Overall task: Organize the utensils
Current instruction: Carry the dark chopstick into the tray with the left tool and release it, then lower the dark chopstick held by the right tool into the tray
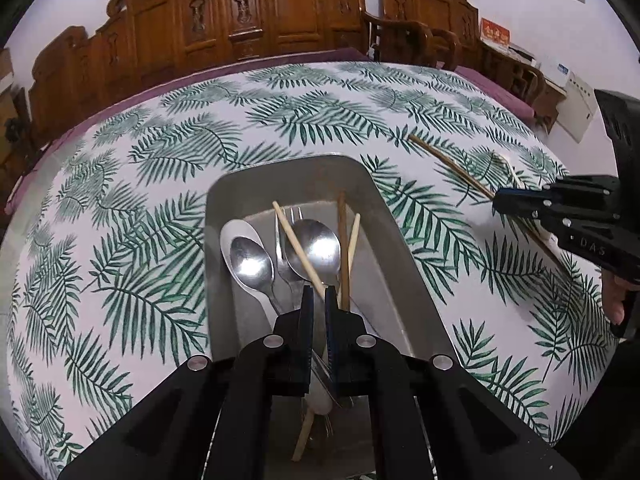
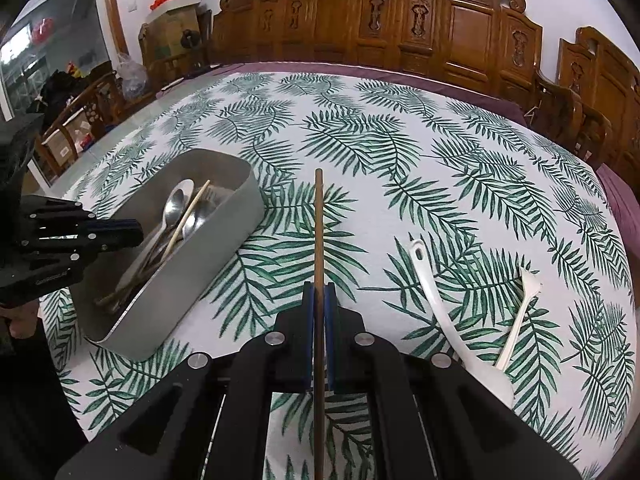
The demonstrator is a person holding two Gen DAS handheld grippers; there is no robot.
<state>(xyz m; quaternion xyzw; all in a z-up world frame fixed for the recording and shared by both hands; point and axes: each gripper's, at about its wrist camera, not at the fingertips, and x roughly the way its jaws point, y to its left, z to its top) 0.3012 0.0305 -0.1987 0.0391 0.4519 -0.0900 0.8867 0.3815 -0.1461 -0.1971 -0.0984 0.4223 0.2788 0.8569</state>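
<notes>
A grey utensil tray (image 1: 384, 216) (image 2: 224, 248) on the leaf-print tablecloth holds two metal spoons (image 1: 252, 266), a fork, a white spoon and several chopsticks. My left gripper (image 1: 318, 298) hovers over the tray's near end, jaws nearly together with a narrow gap; a pale chopstick (image 1: 298, 250) runs toward that gap, and I cannot tell if it is held. My right gripper (image 2: 319, 292) is shut on a dark brown chopstick (image 2: 319, 220), which points away over the table, right of the tray. A white spoon (image 2: 436, 304) and a white fork (image 2: 520, 320) lie on the cloth at the right.
Carved wooden chairs (image 2: 460, 28) line the table's far edge. Boxes and bags (image 2: 172, 16) stand at the back left of the room. The right gripper shows in the left wrist view (image 1: 496, 202) at the right edge.
</notes>
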